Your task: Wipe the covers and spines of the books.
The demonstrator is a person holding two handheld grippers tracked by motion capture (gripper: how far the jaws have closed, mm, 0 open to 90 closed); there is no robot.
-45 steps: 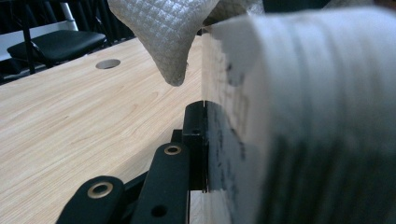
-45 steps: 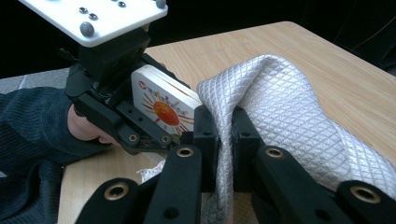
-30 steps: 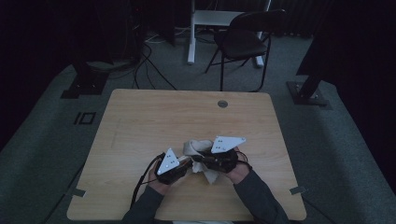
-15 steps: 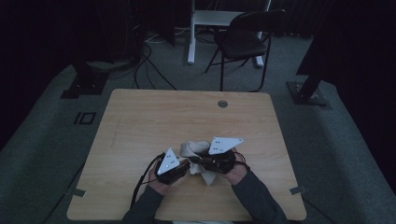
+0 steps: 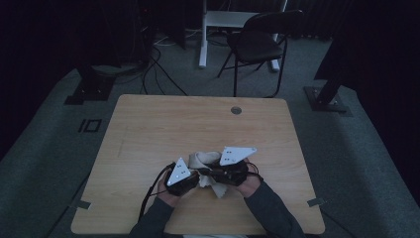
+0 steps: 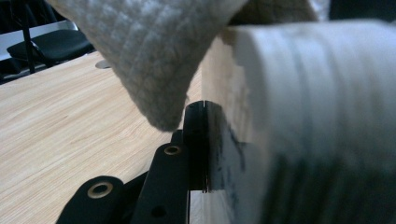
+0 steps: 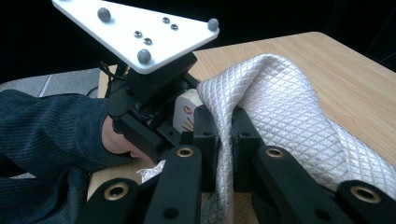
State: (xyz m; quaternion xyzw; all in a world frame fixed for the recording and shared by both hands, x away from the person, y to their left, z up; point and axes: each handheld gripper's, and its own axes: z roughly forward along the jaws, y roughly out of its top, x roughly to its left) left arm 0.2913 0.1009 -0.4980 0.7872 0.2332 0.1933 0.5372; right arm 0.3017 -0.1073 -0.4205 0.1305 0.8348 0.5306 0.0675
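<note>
Two claws, one cream quilted cloth [image 5: 207, 163].
Your left claw [image 5: 195, 177] and right claw [image 5: 214, 172] each pinch the cloth, bunched between them, near your edge of the light wooden surface [image 5: 148, 129].

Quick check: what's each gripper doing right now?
Left gripper: shut on the cloth.
Right gripper: shut on the cloth.
</note>
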